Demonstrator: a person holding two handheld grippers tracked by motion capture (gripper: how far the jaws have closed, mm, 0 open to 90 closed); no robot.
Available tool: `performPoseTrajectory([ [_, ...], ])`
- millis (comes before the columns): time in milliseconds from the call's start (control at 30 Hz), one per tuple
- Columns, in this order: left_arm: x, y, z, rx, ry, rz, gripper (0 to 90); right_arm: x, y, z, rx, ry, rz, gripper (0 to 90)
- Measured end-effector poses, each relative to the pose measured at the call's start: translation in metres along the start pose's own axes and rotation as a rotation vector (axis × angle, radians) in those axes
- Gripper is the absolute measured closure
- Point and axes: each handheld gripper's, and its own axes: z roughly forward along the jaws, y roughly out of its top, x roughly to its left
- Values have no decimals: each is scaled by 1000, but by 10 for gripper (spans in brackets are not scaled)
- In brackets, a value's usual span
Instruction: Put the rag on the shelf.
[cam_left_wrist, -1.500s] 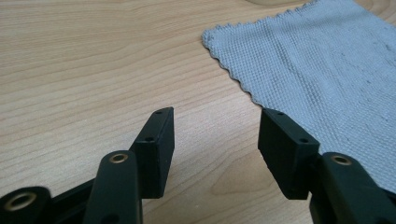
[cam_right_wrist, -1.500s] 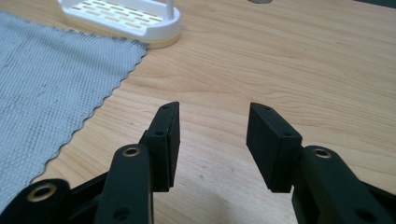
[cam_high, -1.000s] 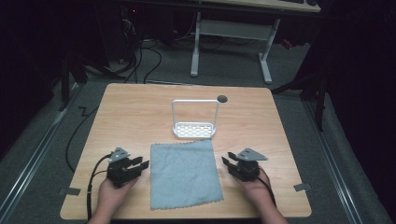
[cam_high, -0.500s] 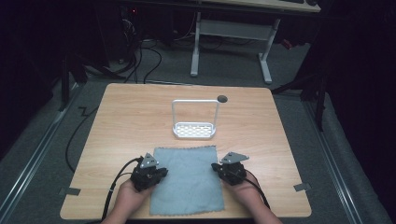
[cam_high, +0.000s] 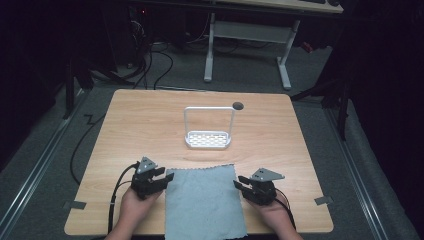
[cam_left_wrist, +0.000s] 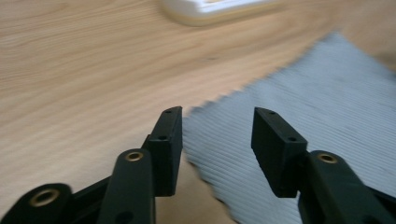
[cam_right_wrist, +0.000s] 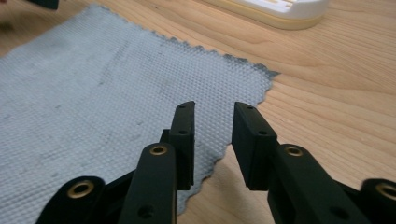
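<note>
Bare light wooden tabletop (cam_high: 135, 130) lies open to the left and right of the flat grey woven cloth (cam_high: 204, 202), which rises hardly above the surface. Between the cloth's far edge and the white perforated rack with a tall wire hoop (cam_high: 208, 131) runs 1 narrow clear strip of wood. The rack is the 1 upright obstacle, mid-table. A small dark round hole (cam_high: 238, 105) sits behind it.
</note>
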Motion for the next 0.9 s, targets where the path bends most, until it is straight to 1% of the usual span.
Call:
performPoseTrajectory([
  [33, 3, 2, 4, 11, 6, -18, 526, -1, 0, 1, 2, -4, 0, 688],
  [67, 4, 3, 8, 23, 7, -24, 526, -1, 0, 1, 2, -4, 0, 688],
  [133, 3, 4, 17, 64, 41, -20, 524, -3, 1, 1, -1, -8, 10, 679],
  [167, 1, 4, 21, 68, 52, -11, 530, -3, 1, 0, -4, -10, 11, 679],
  [200, -2, 3, 21, 67, 71, 3, 561, -3, 1, 0, -5, -12, 9, 679],
  [267, -5, 3, 21, 71, 73, 12, 669, -2, 1, 0, -7, -17, 2, 663],
  [300, -7, 1, 20, 66, 77, 17, 693, -2, 2, 0, -7, -17, 4, 647],
  [333, -7, 0, 20, 65, 68, 14, 788, -2, 5, 5, -7, -28, -5, 623],
  [367, -7, 0, 20, 64, 56, 6, 788, -2, 5, 5, -7, -28, -5, 623],
  [400, -6, -1, 20, 64, 34, -11, 840, -3, 7, 7, -8, -36, -9, 616],
  [433, -5, -2, 20, 59, 25, -16, 873, -5, 11, 13, -6, -49, -9, 607],
  [467, -4, -4, 19, 47, 16, -23, 886, -7, 14, 17, -1, -59, -8, 605],
  [500, -2, -5, 19, 40, 4, -36, 893, -12, 18, 23, 4, -70, 14, 594],
  [533, 0, -6, 19, 36, -12, -50, 895, -19, 23, 34, 21, -84, 35, 580],
  [567, 2, -6, 19, 35, -21, -54, 895, -19, 23, 34, 21, -84, 35, 580],
  [600, 3, -6, 19, 33, -28, -60, 895, -23, 26, 45, 32, -91, 39, 569],
  [633, 4, -6, 19, 32, -32, -61, 895, -23, 26, 45, 32, -91, 39, 569],
  [667, 3, -6, 19, 31, -31, -58, 895, -24, 28, 49, 38, -90, 32, 556],
  [700, 3, -7, 19, 32, -30, -52, 894, -23, 30, 54, 55, -95, 24, 552],
  [733, 2, -7, 19, 30, -29, -47, 894, -22, 33, 59, 76, -94, 11, 594],
  [767, 2, -7, 19, 31, -30, -44, 894, -22, 33, 59, 76, -94, 11, 594],
  [800, 2, -7, 19, 29, -29, -44, 894, -20, 33, 60, 77, -105, -2, 621],
  [833, 2, -7, 19, 29, -28, -44, 895, -18, 35, 60, 91, -100, -1, 728],
  [867, 2, -7, 19, 29, -28, -43, 895, -18, 35, 60, 91, -100, -1, 728],
  [900, 2, -7, 19, 30, -28, -42, 895, -16, 35, 60, 93, -94, -5, 775],
])
